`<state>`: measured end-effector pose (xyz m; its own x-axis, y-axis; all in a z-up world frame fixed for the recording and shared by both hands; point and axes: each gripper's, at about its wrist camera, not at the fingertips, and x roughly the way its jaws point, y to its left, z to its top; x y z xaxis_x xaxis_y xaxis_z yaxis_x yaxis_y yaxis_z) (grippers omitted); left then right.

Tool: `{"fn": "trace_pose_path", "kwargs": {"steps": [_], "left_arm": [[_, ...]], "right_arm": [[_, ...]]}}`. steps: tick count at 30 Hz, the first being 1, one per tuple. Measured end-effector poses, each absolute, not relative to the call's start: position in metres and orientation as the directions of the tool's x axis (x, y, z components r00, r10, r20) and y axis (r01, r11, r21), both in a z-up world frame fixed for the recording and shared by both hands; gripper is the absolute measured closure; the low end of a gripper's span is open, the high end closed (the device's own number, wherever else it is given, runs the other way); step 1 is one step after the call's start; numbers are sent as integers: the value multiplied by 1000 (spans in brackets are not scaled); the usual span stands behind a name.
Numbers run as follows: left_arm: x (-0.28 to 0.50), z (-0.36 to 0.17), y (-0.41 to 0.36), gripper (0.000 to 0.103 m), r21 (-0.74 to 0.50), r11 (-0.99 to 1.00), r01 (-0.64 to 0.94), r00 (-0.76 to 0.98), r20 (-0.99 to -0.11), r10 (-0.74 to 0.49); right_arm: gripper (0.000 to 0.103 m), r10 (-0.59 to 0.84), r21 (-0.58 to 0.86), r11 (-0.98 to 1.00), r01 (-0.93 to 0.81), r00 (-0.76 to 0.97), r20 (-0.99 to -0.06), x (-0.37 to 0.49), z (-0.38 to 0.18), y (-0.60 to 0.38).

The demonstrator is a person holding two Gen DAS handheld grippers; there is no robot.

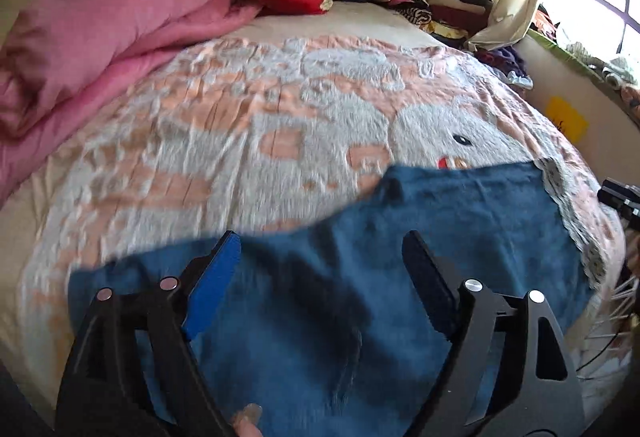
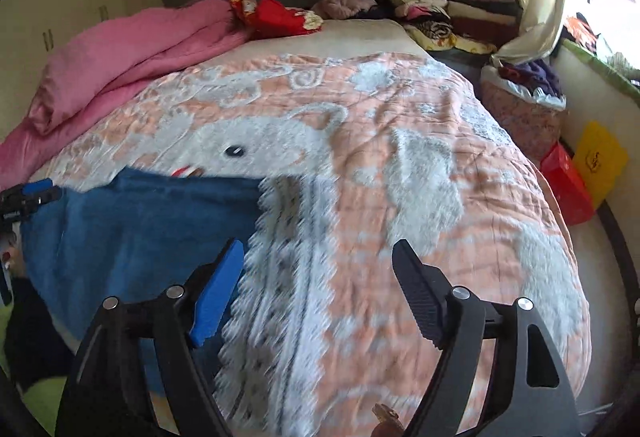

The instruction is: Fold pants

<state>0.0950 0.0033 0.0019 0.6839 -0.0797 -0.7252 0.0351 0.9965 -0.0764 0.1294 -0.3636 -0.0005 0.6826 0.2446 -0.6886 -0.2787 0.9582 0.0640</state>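
The blue pants [image 1: 360, 277] are lying flat on the near edge of the patterned bedspread [image 1: 240, 125], well apart from the pink quilt [image 1: 100, 37] at the far left. The left gripper [image 1: 320, 257] is hovering over them with its jaws standing apart and nothing between them; the right gripper [image 2: 318, 265] is hanging equally wide over bare bedspread just right of the cloth. The fabric is looking soft, light and floppy, so pinching it at an outer corner or hem would probably be working best.

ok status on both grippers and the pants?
Left gripper open, right gripper open, both empty. Blue fabric pants flat on peach-and-white patterned blanket. Nothing in the way.
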Motion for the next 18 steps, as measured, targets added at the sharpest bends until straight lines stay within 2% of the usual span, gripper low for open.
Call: {"fn": "trace_pose_path", "kwargs": {"steps": [2, 4, 9, 14, 18], "left_arm": [[82, -1, 5, 26, -85, 996, 39, 669, -738, -89], [74, -6, 2, 17, -61, 997, 42, 648, -758, -74], [72, -16, -8, 13, -27, 999, 47, 603, -796, -50], [86, -51, -13, 11, -15, 1000, 10, 474, -880, -18], [84, -50, -2, 11, -65, 998, -16, 481, -875, -49]], "right_arm": [[26, 238, 34, 955, -295, 688, -686, 115, -3, -353], [25, 250, 16, 944, -330, 682, -687, 99, -8, -339], [25, 300, 23, 914, -405, 635, -712, 86, -20, -305], [25, 322, 44, 901, -431, 598, -733, 90, -32, -287], [25, 240, -13, 919, -394, 587, -773, 97, -45, -290]]}}
